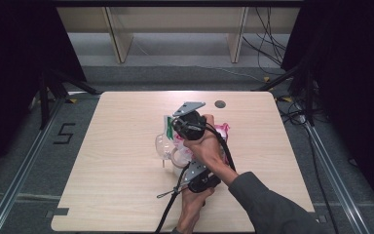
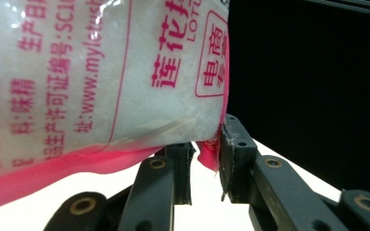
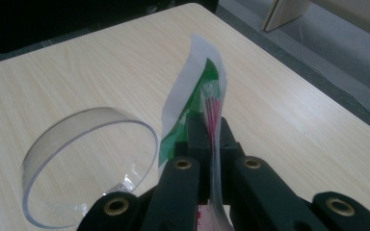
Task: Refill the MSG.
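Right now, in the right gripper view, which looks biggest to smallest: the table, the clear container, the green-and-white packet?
1. Table, by far.
2. Clear container.
3. Green-and-white packet, though it sits nearest the camera, pinched in the right tool, so its true size is unsure.

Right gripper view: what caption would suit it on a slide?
Hand-held gripper pinching the top edge of a sachet upright beside a clear cup on a wooden table.

A dark grey long sleeve (image 1: 268,202) covers the right forearm; black linked fingers (image 3: 183,187) carry brass-coloured pivot pins.
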The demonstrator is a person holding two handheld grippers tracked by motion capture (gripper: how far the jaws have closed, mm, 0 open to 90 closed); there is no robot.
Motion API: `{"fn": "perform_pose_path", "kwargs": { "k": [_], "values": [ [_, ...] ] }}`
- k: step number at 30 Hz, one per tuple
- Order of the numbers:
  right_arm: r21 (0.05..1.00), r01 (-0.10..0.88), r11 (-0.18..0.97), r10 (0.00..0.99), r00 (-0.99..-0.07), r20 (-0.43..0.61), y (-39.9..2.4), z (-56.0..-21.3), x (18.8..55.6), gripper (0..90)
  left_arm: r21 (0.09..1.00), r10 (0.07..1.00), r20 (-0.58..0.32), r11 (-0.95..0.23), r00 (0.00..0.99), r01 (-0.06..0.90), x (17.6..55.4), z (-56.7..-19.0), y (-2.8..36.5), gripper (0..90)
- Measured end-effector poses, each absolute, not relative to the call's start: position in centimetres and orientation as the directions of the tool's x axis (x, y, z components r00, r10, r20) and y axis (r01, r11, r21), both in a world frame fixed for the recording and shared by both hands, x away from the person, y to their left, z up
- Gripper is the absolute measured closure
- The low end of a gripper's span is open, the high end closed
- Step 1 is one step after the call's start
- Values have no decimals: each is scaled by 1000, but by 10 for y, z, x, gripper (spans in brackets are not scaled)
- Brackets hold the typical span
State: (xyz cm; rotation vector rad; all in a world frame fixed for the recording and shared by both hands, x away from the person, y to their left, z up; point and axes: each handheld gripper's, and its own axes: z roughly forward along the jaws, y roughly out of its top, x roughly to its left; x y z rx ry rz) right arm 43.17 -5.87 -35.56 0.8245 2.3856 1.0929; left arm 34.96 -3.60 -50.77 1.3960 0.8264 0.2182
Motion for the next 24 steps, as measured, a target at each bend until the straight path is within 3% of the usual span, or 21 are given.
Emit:
{"fn": "perform_pose_path", "kwargs": {
  "k": [24],
  "values": [
    [783,333,525,649,-752,-115,-57,-356,431,900,921,591,-388,210,707,329,349,-508,-36,760]
  ]
}}
